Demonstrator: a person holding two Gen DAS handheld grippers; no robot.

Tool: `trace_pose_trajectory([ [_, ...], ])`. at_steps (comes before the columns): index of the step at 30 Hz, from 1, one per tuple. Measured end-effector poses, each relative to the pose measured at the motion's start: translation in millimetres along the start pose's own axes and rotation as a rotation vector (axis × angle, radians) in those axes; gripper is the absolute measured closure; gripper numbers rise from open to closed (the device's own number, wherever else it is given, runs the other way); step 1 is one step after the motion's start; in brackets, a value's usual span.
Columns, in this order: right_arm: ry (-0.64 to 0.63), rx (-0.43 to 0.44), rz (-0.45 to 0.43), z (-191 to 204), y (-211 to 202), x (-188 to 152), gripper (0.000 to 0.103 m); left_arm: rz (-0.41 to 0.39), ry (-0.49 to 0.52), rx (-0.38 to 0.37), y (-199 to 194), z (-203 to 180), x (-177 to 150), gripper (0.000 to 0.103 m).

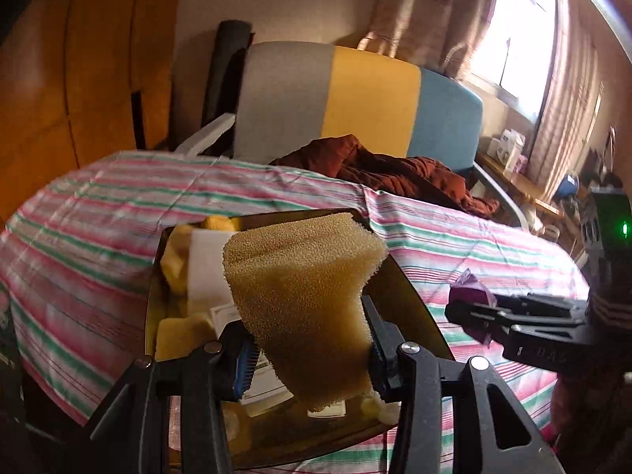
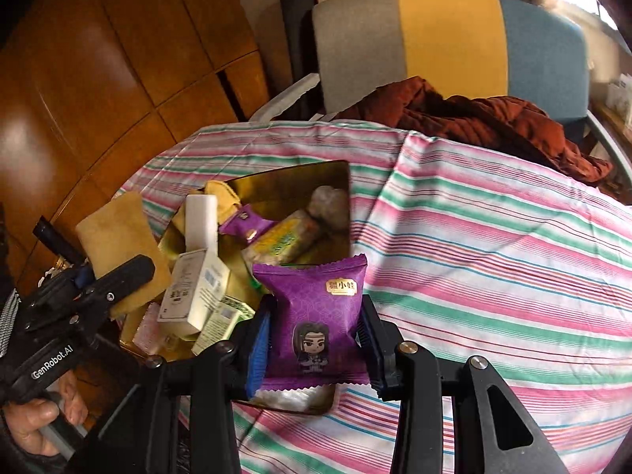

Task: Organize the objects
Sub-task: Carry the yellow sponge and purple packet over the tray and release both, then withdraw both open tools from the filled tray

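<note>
Nearest, the left hand-held gripper (image 1: 308, 349) is clamping a coarse yellow sponge (image 1: 300, 296) between its pads, the sponge bulging above the fingers and hanging over the gold tray (image 1: 410, 296). The right hand-held gripper (image 2: 316, 349) is likewise squeezing a purple snack packet (image 2: 314, 316), upright, printed with a cartoon figure, at the tray's near right edge. In the right wrist view a hand (image 2: 39, 422) is gripping the handle of the left tool at lower left.

Just beyond, the tray is sitting on the striped cloth (image 2: 493, 256) covering the surface. It is holding a white box (image 2: 193, 292), a white block (image 2: 201, 221), a second purple packet (image 2: 245, 223), a green-yellow wrapped bar (image 2: 280, 243) and yellow cloth or sponge pieces (image 1: 175, 256), all piled loosely and touching.

Farther back, a rust-brown garment (image 2: 474, 118) is lying crumpled at the cloth's far edge, against a chair (image 1: 371, 98) with grey, yellow and blue panels. Wooden panelling (image 2: 98, 59) is filling the left background; a bright curtained window (image 1: 513, 39) is showing at right.
</note>
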State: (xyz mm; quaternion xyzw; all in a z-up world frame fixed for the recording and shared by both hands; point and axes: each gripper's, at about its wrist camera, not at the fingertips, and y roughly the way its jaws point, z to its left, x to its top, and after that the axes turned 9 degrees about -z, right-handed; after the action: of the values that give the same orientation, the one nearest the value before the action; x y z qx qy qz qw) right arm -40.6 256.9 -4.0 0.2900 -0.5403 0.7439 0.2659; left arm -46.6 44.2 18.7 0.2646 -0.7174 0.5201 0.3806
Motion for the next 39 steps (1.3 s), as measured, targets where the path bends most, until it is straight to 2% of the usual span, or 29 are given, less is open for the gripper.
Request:
trace_pose_trajectory([
  [5, -0.002, 0.019, 0.01, 15, 12, -2, 0.062, 0.021, -0.095, -0.016, 8, 26, 5, 0.057],
  [13, -0.034, 0.019, 0.013, 27, 27, -2, 0.062, 0.048, -0.14, -0.058, 34, 28, 20, 0.057],
  [16, -0.031, 0.022, 0.016, 27, 32, -1, 0.061, 0.057, -0.146, -0.047, 48, 26, 26, 0.055],
  [19, -0.036, 0.012, 0.011, 25, 38, 0, 0.06, 0.077, -0.13, -0.017, 64, 23, 30, 0.049],
  [22, -0.023, 0.013, 0.013, 22, 46, 2, 0.051, 0.091, -0.145, 0.002, 70, 25, 31, 0.036],
  [24, -0.03, 0.012, 0.01, 23, 48, 3, 0.05, 0.078, -0.137, 0.015, 67, 25, 29, 0.022],
  [27, -0.038, 0.012, 0.006, 25, 47, 0, 0.045, 0.075, -0.125, 0.029, 62, 26, 25, 0.022],
  [32, -0.047, 0.0, -0.015, 31, 38, -5, 0.039, 0.012, -0.058, 0.116, 36, 22, 18, 0.022],
  [34, -0.052, -0.022, -0.039, 34, 31, -7, 0.029, -0.018, -0.026, 0.152, 22, 18, 13, 0.022],
  [39, -0.112, -0.089, -0.111, 50, 12, -12, 0.017, -0.083, -0.008, 0.219, -5, 15, 9, 0.022],
])
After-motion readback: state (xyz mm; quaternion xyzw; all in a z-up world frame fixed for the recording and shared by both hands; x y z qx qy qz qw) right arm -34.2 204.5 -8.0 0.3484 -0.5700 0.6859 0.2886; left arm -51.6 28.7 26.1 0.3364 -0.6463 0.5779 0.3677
